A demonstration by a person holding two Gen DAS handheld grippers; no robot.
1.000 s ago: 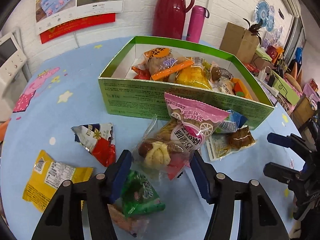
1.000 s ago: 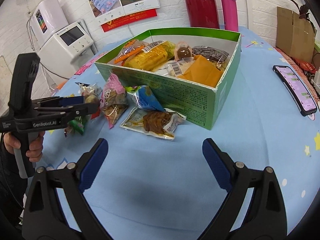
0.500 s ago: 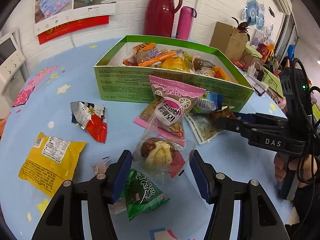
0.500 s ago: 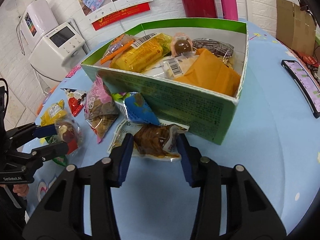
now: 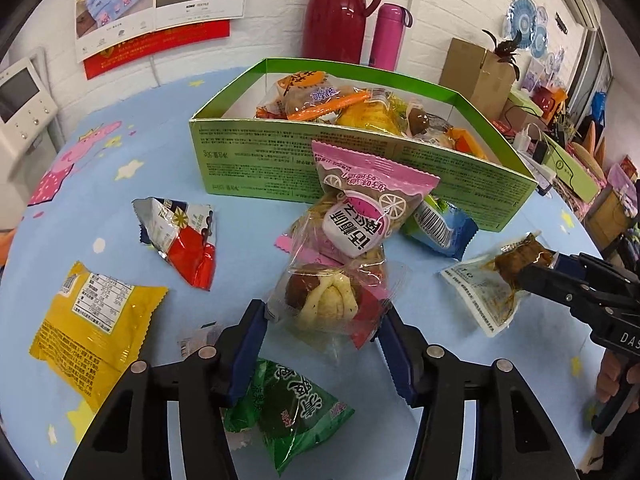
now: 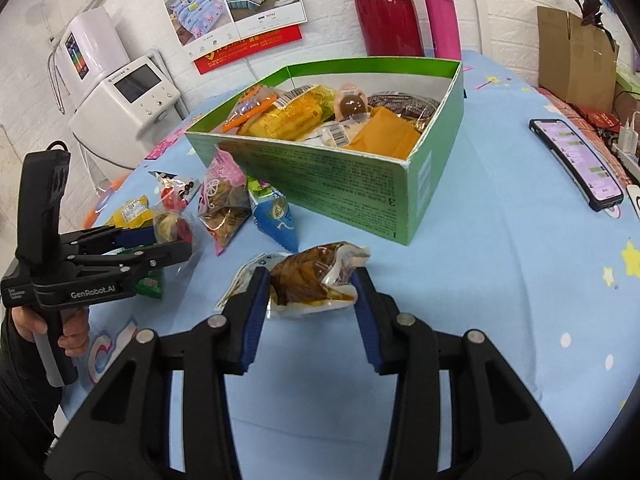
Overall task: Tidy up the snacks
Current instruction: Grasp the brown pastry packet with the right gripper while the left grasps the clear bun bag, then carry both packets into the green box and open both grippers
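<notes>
A green cardboard box [image 5: 360, 168] [image 6: 360, 184] holding several snack packets stands on the blue tablecloth. My left gripper [image 5: 324, 332] is shut on a clear packet with a bun-like pastry [image 5: 328, 296], lifted off the cloth; that gripper [image 6: 168, 240] also shows in the right wrist view. My right gripper [image 6: 310, 288] is shut on a clear packet of brown meat snack [image 6: 308, 276] [image 5: 492, 288], raised in front of the box. Loose on the cloth lie a pink packet [image 5: 360, 208], a blue packet [image 5: 440, 228], a red-and-silver packet [image 5: 180, 236], a yellow packet [image 5: 92, 324] and a green packet [image 5: 288, 408].
A red thermos [image 5: 340, 12] and a pink bottle [image 5: 390, 36] stand behind the box. A phone [image 6: 576, 156] lies on the cloth to the right. A brown carton [image 6: 576, 56] and a white appliance [image 6: 124, 112] sit beyond the table's edges.
My right gripper has closed on the brown meat packet and lifted it off the cloth. My left gripper has raised the pastry packet and tightened on it.
</notes>
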